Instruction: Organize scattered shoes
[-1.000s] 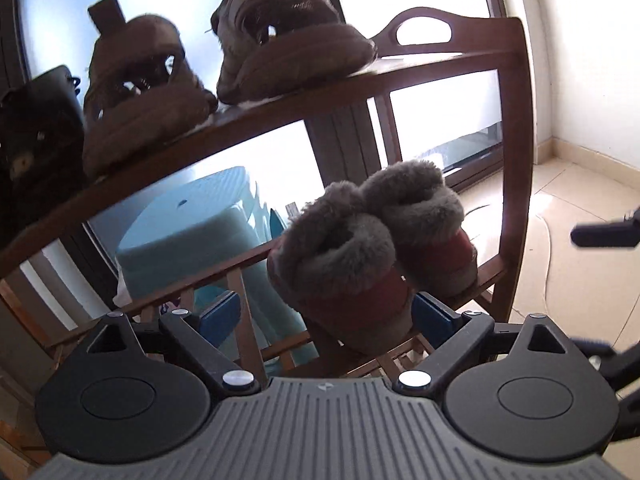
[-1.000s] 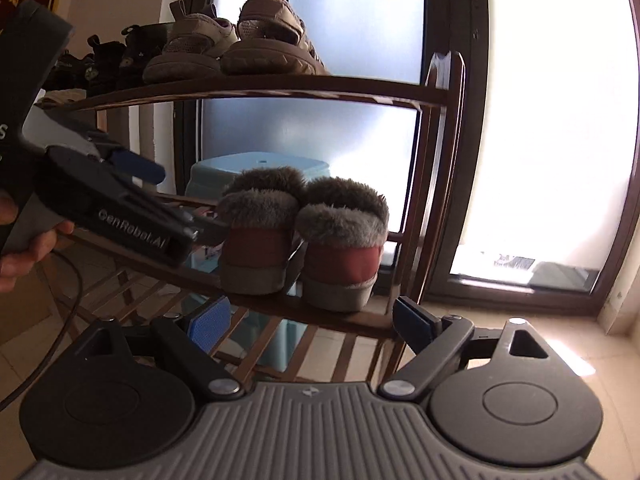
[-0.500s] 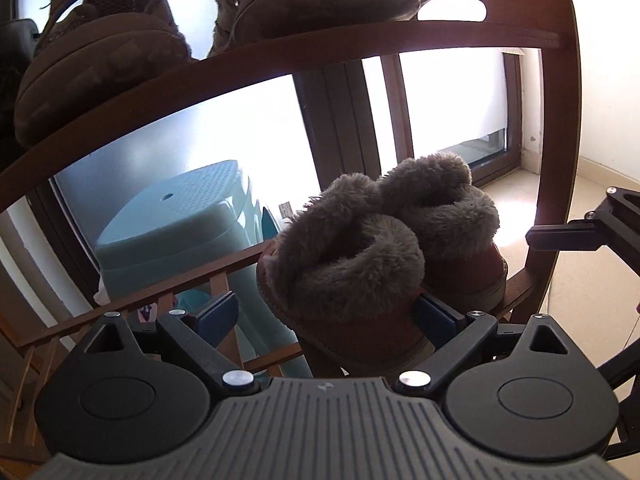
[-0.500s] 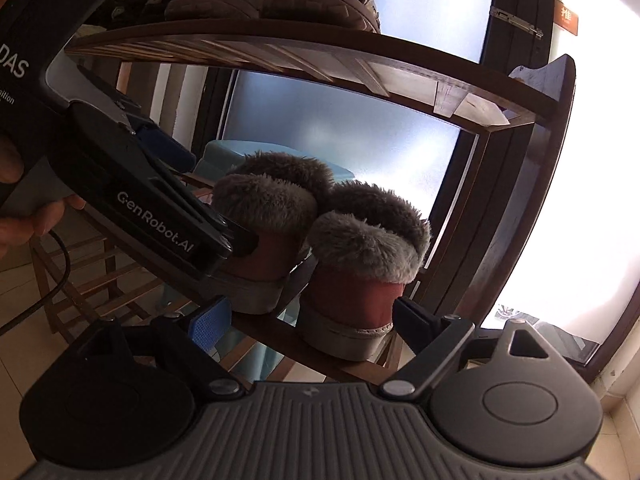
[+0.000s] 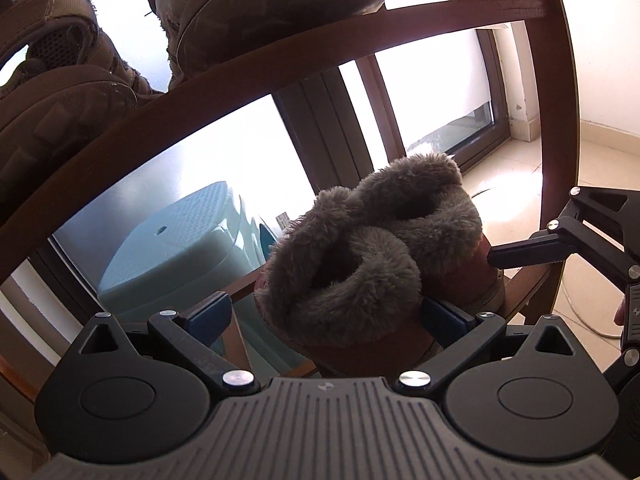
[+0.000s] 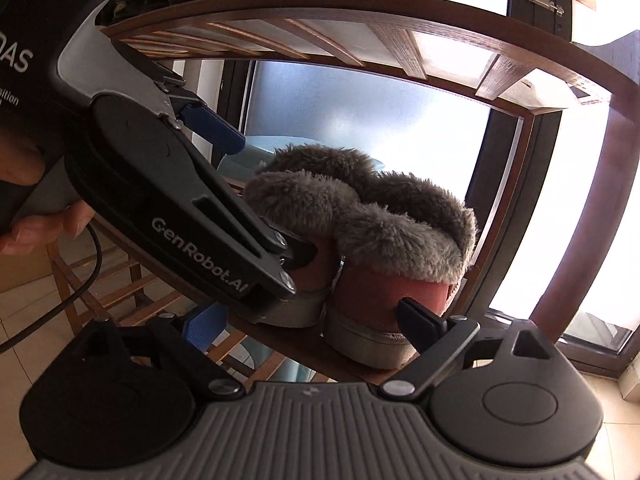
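Left tool [image 5: 324,316] opening astride near fur-lined boot [image 5: 348,280], heel toward camera, toe away.

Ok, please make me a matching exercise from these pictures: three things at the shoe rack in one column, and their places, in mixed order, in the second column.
Things
1. fur-lined slippers
2. brown sandals
3. pale blue stool

Places
A. behind the shoe rack
B. on the top shelf
C. on the lower shelf, side by side

Pairs: 1-C, 2-B, 3-A
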A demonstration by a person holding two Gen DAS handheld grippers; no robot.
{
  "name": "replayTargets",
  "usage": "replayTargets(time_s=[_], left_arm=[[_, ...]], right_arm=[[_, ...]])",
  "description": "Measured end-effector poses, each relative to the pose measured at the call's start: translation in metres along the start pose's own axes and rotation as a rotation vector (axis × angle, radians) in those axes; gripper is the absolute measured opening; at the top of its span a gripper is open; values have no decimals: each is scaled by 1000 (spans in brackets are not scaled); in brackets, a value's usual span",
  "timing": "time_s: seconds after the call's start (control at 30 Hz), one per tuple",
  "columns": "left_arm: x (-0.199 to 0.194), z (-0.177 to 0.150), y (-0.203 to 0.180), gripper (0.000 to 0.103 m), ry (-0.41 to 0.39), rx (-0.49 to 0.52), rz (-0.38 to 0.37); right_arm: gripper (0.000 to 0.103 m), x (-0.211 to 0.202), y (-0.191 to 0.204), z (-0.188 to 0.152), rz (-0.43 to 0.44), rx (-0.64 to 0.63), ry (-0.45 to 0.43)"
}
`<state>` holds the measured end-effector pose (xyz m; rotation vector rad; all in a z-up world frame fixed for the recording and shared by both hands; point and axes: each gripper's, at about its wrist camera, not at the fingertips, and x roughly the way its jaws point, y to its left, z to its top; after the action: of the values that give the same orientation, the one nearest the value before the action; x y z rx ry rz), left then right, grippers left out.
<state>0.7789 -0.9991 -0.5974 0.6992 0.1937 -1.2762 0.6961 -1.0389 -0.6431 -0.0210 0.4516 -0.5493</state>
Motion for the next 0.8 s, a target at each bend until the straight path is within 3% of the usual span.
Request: replayTargets(time_s=[0.17,0.33,0.67,0.8], left_arm=[[-7,-5,-1,102,-28,-3,18],[-46,-17,-8,102,-85,-35,9],[-100,-71,13,103,33,-285,50],[-140,-86,22,103,57,-332,137]], right_arm=[[95,-11,-11,-8,-13,27,10],[103,-31,-11,-15,-27,49,5],[103,-91,37,-12,-10,61,7],[103,-121,66,-1,-7,43,-35]])
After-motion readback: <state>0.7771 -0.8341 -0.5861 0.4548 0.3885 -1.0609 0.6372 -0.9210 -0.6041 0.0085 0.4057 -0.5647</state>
